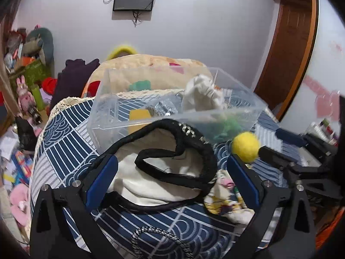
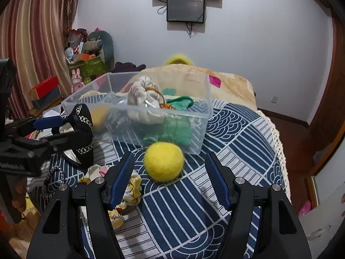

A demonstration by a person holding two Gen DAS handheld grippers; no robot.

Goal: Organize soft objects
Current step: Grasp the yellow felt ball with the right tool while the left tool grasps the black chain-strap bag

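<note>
In left wrist view we're holding left tongs (image 1: pixel 170 170) apart w/ the black-trimmed cream bag (image 1: pixel 159 172) between them, while in right wrist view we're holding right tongs (image 2: pixel 169 179) apart around the yellow felt ball (image 2: pixel 163 161) sitting on the bed (image 2: pixel 194 205) beside the clear bin (image 2: pixel 138 105).

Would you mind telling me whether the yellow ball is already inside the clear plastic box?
No, the yellow ball lies on the patterned cloth in front of the clear box, between the open fingers of the right gripper.

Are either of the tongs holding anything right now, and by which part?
Neither. The left tongs sit open around the black-trimmed bag, and the right tongs sit open around the yellow ball, not touching it.
</note>
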